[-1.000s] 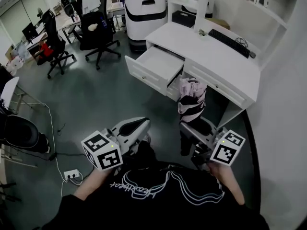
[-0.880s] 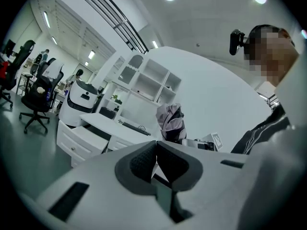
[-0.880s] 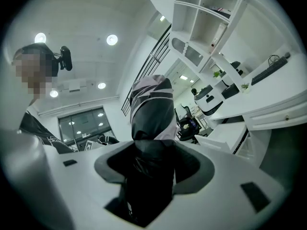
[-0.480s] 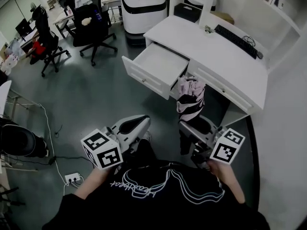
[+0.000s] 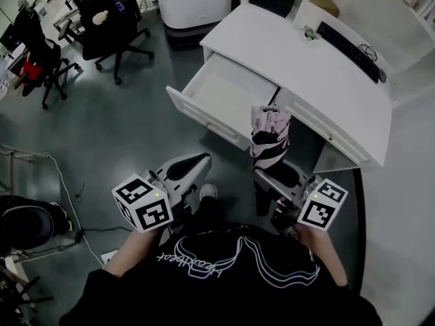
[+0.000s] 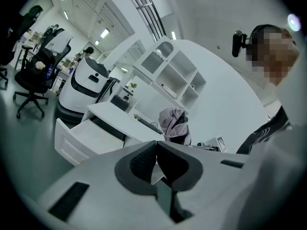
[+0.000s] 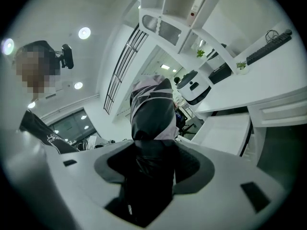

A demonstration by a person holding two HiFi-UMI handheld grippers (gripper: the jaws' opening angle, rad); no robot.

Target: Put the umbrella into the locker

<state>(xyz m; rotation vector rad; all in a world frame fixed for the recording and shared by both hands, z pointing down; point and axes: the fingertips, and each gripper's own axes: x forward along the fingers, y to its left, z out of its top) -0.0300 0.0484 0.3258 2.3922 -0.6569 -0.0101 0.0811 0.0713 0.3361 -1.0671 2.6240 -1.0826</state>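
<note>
Umbrella (image 5: 270,136): folded, pink and black, held upright at centre frame in front of the white desk (image 5: 306,53); not yet stowed.
Right gripper (image 5: 275,178): jaws are clamped on the umbrella's dark lower part.
Left gripper (image 5: 195,165): jaws are pressed together, with nothing between them.
Step in hand: carrying. The open drawer (image 5: 228,87), upper centre, is judged the likely target. The umbrella should be tilted flat and lowered past the front edge so that no fabric is snagged.
Right gripper view only: the grip itself is shown, with fabric bunched between the pads.
Head view only: the gap between umbrella and drawer is shown.
</note>
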